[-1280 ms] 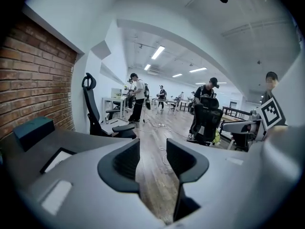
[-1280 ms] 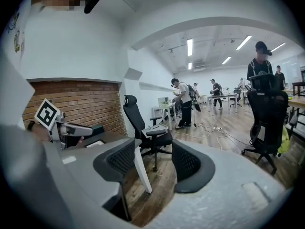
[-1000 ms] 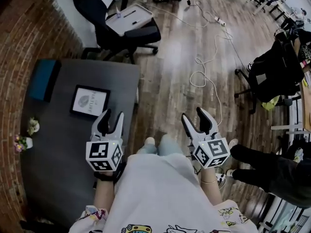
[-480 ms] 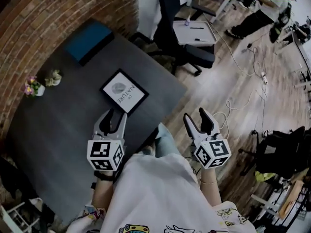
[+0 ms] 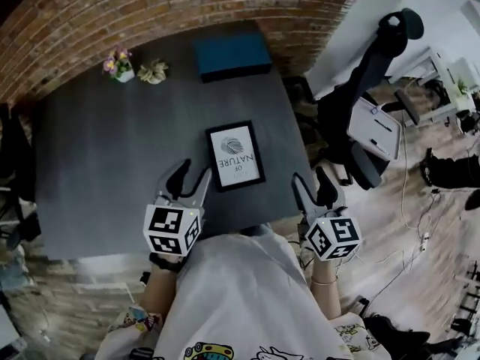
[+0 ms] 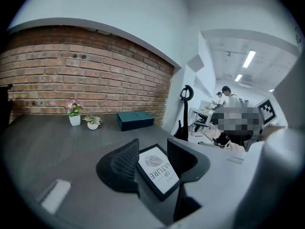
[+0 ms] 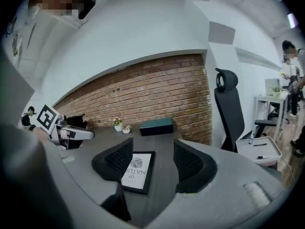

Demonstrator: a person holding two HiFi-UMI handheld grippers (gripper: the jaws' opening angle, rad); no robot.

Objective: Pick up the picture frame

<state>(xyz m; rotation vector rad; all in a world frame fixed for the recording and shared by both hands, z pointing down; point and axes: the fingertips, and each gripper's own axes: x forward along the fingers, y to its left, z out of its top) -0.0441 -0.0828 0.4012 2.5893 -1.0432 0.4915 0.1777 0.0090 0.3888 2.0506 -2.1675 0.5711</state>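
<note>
The picture frame (image 5: 235, 156) is seen lying flat on the dark desk (image 5: 97, 163), close to the near edge and nearer the right edge than the left. It has a black border and a white print with the words "OF NATURE" under a round grey pattern. It is not touched by either gripper.

The left gripper (image 5: 191, 177) is held over the near edge of the desk, just beside the left side of the frame. Its fingers (image 6: 125, 163) are spread apart and nothing is gripped; in the left gripper view the frame (image 6: 157, 168) is seen on the desk through the gap between them.

The right gripper (image 5: 311, 180) is held by the near right corner of the desk, apart from the frame. Its fingers (image 7: 189, 163) are likewise spread and empty, and the frame (image 7: 137, 170) is seen beyond them, toward the left finger.

A teal box (image 5: 231, 53) is found at the far edge, toward the right corner, against the brick wall (image 5: 150, 6). Two small potted plants (image 5: 118, 64) are set side by side along the same edge, further left. A black office chair (image 5: 367, 88) is placed off the right edge of the desk
</note>
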